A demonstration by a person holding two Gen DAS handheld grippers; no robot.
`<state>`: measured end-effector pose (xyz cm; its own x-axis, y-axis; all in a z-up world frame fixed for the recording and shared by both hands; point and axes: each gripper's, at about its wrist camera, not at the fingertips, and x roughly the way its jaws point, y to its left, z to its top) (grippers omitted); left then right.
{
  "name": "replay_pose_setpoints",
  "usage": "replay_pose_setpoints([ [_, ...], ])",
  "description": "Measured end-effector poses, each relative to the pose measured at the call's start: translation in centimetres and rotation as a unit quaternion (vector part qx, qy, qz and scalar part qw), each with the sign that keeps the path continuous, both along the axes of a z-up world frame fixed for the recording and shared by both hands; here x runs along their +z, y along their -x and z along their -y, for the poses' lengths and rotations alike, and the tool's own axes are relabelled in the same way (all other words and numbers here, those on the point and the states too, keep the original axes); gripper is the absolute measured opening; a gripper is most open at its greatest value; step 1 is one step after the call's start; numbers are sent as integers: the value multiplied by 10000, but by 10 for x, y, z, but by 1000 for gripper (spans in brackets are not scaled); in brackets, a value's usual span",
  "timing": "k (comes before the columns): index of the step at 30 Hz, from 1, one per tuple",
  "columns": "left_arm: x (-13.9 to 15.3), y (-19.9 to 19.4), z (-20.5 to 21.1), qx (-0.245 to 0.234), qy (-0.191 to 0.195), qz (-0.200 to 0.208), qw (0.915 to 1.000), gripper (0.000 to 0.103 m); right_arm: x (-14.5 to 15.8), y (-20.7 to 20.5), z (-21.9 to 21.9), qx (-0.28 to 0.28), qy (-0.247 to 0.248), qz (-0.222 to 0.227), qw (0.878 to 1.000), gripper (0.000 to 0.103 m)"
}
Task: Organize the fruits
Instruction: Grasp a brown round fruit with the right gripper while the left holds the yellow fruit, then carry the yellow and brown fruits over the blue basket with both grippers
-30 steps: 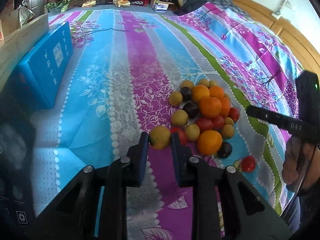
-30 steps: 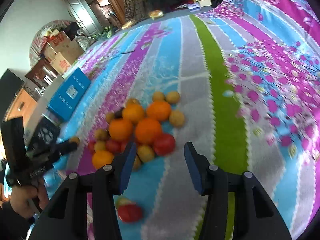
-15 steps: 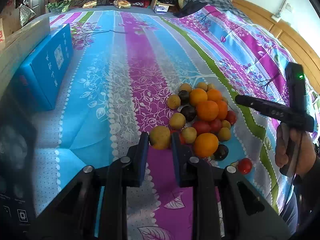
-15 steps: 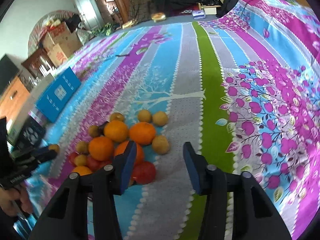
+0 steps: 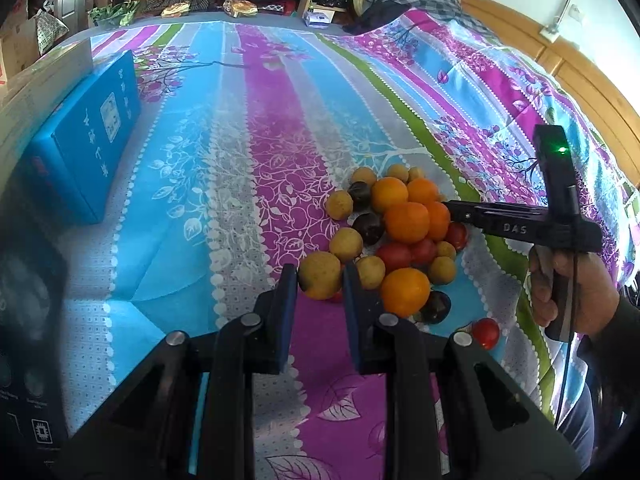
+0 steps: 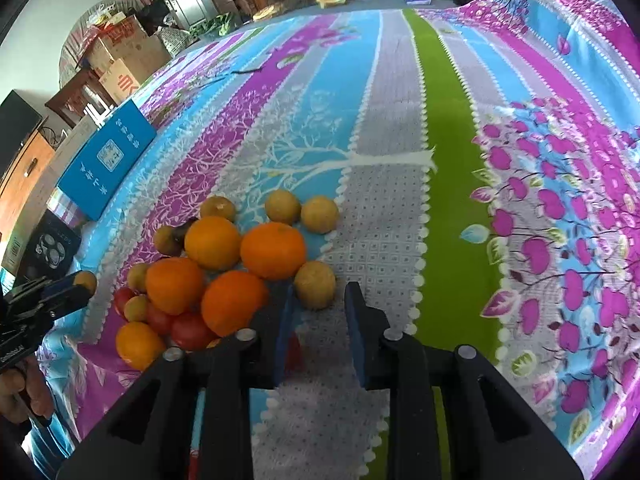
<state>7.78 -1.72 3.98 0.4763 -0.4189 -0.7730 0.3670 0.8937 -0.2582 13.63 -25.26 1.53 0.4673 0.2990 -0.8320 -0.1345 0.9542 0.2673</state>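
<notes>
A pile of fruit (image 5: 400, 232) lies on the striped bedspread: oranges, small yellow-brown fruits, red tomatoes and dark plums. My left gripper (image 5: 320, 282) is shut on a yellow-brown fruit (image 5: 319, 275), held at the pile's near left edge. In the right wrist view that gripper (image 6: 86, 286) shows at the left with the fruit in its tips. My right gripper (image 6: 318, 306) is open, its jaws on either side of the near end of a yellow-brown fruit (image 6: 315, 284) at the pile's right edge. It also shows in the left wrist view (image 5: 454, 206), over the oranges.
A blue box (image 5: 86, 140) lies at the left of the bed, a dark box (image 6: 52, 246) nearer. A lone tomato (image 5: 485, 332) lies apart from the pile. Clothes and boxes lie at the far end of the bed. A wooden bed frame (image 5: 592, 76) runs along the right.
My right gripper has moved forward and down toward the pile, now framing a yellow-brown fruit. My left gripper still holds its fruit and has barely moved.
</notes>
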Motion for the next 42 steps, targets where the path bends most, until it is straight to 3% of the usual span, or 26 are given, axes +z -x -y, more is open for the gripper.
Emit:
replay_pose_setpoints([
  [9, 5, 3, 1, 5, -18, 30, 10000, 23, 7, 4, -7, -68, 163, 207, 9996, 29],
  [14, 27, 13, -3, 137, -262, 166, 9994, 23, 44, 35, -11, -686, 556, 349, 9955, 29],
  [19, 61, 32, -21, 420, -474, 380, 9973, 23, 90, 71, -32, -857, 591, 615, 9927, 29],
  [24, 90, 49, -49, 823, -645, 529, 9931, 23, 129, 99, -70, -642, 633, 841, 9924, 29],
  [34, 142, 80, -106, 1581, -517, 863, 9823, 23, 187, 126, -145, -178, 641, 1206, 9905, 29],
  [42, 161, 97, -154, 2128, -410, 938, 9717, 23, 220, 132, -201, 201, 660, 1434, 9873, 29],
])
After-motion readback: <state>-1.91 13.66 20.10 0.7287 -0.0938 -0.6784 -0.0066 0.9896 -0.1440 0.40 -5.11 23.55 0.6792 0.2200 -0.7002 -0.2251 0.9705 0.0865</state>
